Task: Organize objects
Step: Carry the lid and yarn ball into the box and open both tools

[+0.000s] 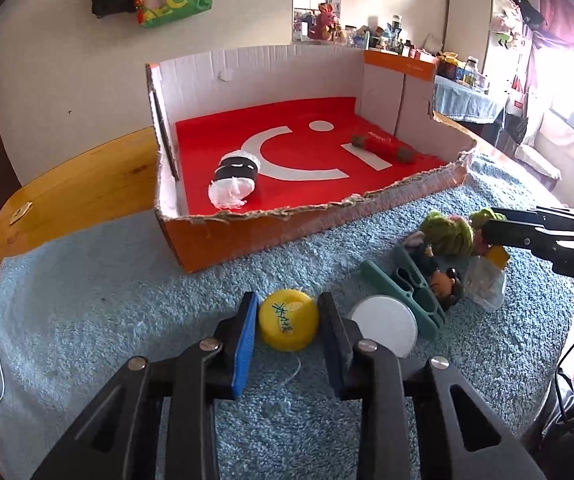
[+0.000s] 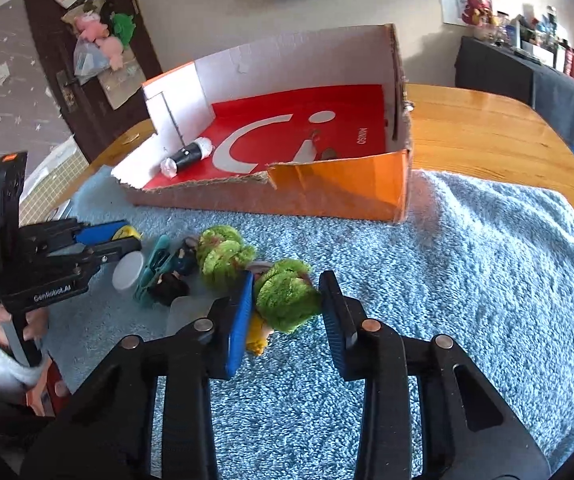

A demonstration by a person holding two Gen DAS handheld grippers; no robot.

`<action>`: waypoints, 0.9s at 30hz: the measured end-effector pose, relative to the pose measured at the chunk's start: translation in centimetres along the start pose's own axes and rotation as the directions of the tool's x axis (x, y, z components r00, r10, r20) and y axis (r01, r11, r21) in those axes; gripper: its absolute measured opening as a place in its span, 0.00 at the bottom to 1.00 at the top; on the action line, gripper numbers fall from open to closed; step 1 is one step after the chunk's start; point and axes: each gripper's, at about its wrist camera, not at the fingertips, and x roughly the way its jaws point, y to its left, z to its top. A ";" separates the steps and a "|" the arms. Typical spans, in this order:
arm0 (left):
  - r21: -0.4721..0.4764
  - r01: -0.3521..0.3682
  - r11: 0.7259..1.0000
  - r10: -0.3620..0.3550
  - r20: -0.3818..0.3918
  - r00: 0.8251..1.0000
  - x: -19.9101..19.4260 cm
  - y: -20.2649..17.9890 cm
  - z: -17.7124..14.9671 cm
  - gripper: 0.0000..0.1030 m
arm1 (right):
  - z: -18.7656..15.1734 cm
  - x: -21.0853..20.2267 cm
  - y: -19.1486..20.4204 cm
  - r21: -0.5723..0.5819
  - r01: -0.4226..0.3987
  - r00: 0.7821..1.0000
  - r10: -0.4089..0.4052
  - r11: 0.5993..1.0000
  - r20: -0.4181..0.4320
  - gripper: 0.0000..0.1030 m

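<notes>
I am clamping a yellow disc, round and marked with green scribbles, between the pads of my left gripper; it is resting on the blue towel near me. Just right of it a white round lid is lying flat, touching a teal holder with a small dark figure leaning in it. Farther right, my right gripper is squeezing the nearer of two fuzzy green pompoms; both pads are pressing into its fur, and a yellow scrap is peeking out beneath it. The second green pompom is sitting just left and beyond. On the far side of the towel an orange cardboard box with torn low walls is standing open on the wooden table. Its red lining is carrying a white smiling-face mark. Inside, a black-and-white roll is lying at the left and a red roll at the right, well apart.
</notes>
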 end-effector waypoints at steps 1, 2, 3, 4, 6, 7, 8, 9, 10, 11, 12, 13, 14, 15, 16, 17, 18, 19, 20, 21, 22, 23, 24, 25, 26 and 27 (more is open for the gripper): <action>-0.005 -0.002 1.000 0.002 0.006 1.000 -0.2 0.0 0.0 0.31 | 0.0 -0.1 0.1 -0.006 0.003 1.000 -0.003 1.000 0.002 0.31; -0.011 0.000 1.000 0.000 0.013 1.000 -0.6 0.0 0.1 0.31 | 0.0 -0.3 0.1 -0.008 0.010 1.000 -0.009 1.000 0.010 0.31; -0.020 0.003 1.000 -0.003 0.023 1.000 -1.0 0.0 0.2 0.31 | 0.1 -0.6 0.2 -0.008 0.009 1.000 -0.008 1.000 0.016 0.31; -0.025 0.004 1.000 -0.003 0.030 1.000 -1.3 0.1 0.2 0.31 | 0.2 -0.9 0.3 -0.010 0.001 1.000 0.000 1.000 0.021 0.31; -0.033 0.011 0.999 -0.010 0.044 0.999 -2.0 0.0 0.4 0.30 | 0.5 -1.4 0.6 -0.019 0.004 0.999 -0.003 1.000 0.039 0.31; -0.035 0.014 0.999 -0.012 0.052 0.999 -2.4 0.0 0.5 0.30 | 0.7 -1.8 0.7 -0.022 0.002 0.999 -0.001 1.000 0.048 0.31; -0.035 0.016 0.999 -0.014 0.060 0.998 -2.7 -0.1 0.6 0.30 | 0.9 -2.2 0.9 -0.022 0.002 0.998 0.000 1.000 0.064 0.31; -0.031 0.020 0.999 -0.018 0.069 0.997 -3.1 -0.2 0.8 0.30 | 1.2 -2.6 1.0 -0.025 -0.006 0.998 0.007 1.000 0.070 0.31; -0.027 0.022 0.999 -0.020 0.076 0.997 -3.4 -0.4 0.9 0.30 | 1.4 -2.8 1.1 -0.029 -0.012 0.997 0.015 1.000 0.076 0.31; -0.028 0.021 0.999 -0.019 0.087 0.996 -3.8 -0.5 1.0 0.30 | 1.6 -3.2 1.3 -0.032 -0.013 0.996 0.016 0.999 0.088 0.31; -0.027 0.024 0.999 -0.021 0.091 0.996 -4.1 -0.6 1.0 0.30 | 1.9 -3.5 1.5 -0.039 -0.014 0.995 0.017 0.999 0.094 0.31; -0.025 0.029 0.999 -0.026 0.095 0.995 -4.4 -0.6 1.1 0.30 | 2.0 -3.7 1.6 -0.045 -0.015 0.995 0.019 0.999 0.099 0.31; -0.024 0.030 0.999 -0.028 0.102 0.994 -4.7 -0.7 1.2 0.30 | 2.2 -3.9 1.7 -0.047 -0.015 0.994 0.020 0.999 0.108 0.31; -0.022 0.029 0.999 -0.026 0.108 0.994 -4.9 -0.8 1.3 0.30 | 2.3 -4.0 1.9 -0.052 -0.021 0.994 0.026 0.998 0.109 0.31; -0.018 0.028 0.999 -0.026 0.110 0.994 -5.2 -0.9 1.4 0.30 | 2.5 -4.2 2.0 -0.054 -0.025 0.993 0.031 0.998 0.112 0.31; -0.015 0.027 1.000 -0.025 0.114 0.993 -5.4 -1.0 1.5 0.30 | 2.6 -4.3 2.1 -0.058 -0.027 0.993 0.033 0.998 0.117 0.31; -0.014 0.025 1.000 -0.023 0.120 0.993 -5.6 -1.0 1.5 0.30 | 2.7 -4.4 2.3 -0.062 -0.027 0.992 0.034 0.998 0.120 0.31; -0.012 0.025 1.000 -0.023 0.122 0.992 -5.7 -1.1 1.6 0.30 | 2.7 -4.6 2.4 -0.066 -0.029 0.992 0.037 0.997 0.123 0.31; -0.010 0.025 1.000 -0.024 0.125 0.992 -5.9 -1.1 1.6 0.30 | 2.8 -4.7 2.5 -0.069 -0.029 0.991 0.038 0.997 0.126 0.31; -0.008 0.024 1.000 -0.023 0.128 0.991 -6.0 -1.2 1.6 0.30 | 2.8 -4.8 2.6 -0.072 -0.029 0.991 0.039 0.997 0.129 0.31; -0.008 0.024 1.000 -0.022 0.130 0.991 -6.1 -1.2 1.6 0.30 | 2.8 -4.8 2.7 -0.074 -0.030 0.991 0.039 0.997 0.130 0.31; -0.007 0.025 1.000 -0.024 0.130 0.991 -6.1 -1.3 1.6 0.30 | 2.8 -4.9 2.7 -0.075 -0.031 0.991 0.040 0.997 0.131 0.31; -0.006 0.026 1.000 -0.025 0.130 0.991 -6.2 -1.3 1.7 0.30 | 2.9 -4.9 2.7 -0.076 -0.031 0.991 0.040 0.997 0.131 0.31; -0.005 0.025 1.000 -0.024 0.132 0.991 -6.3 -1.4 1.7 0.30 | 2.9 -4.9 2.7 -0.076 -0.031 0.991 0.041 0.997 0.130 0.31; -0.005 0.025 1.000 -0.025 0.132 0.991 -6.2 -1.4 1.7 0.30 | 2.9 -4.9 2.7 -0.076 -0.030 0.991 0.040 0.997 0.129 0.31; -0.005 0.026 1.000 -0.025 0.132 0.991 -6.2 -1.4 1.7 0.30 | 2.9 -4.9 2.7 -0.076 -0.032 0.991 0.042 0.997 0.127 0.31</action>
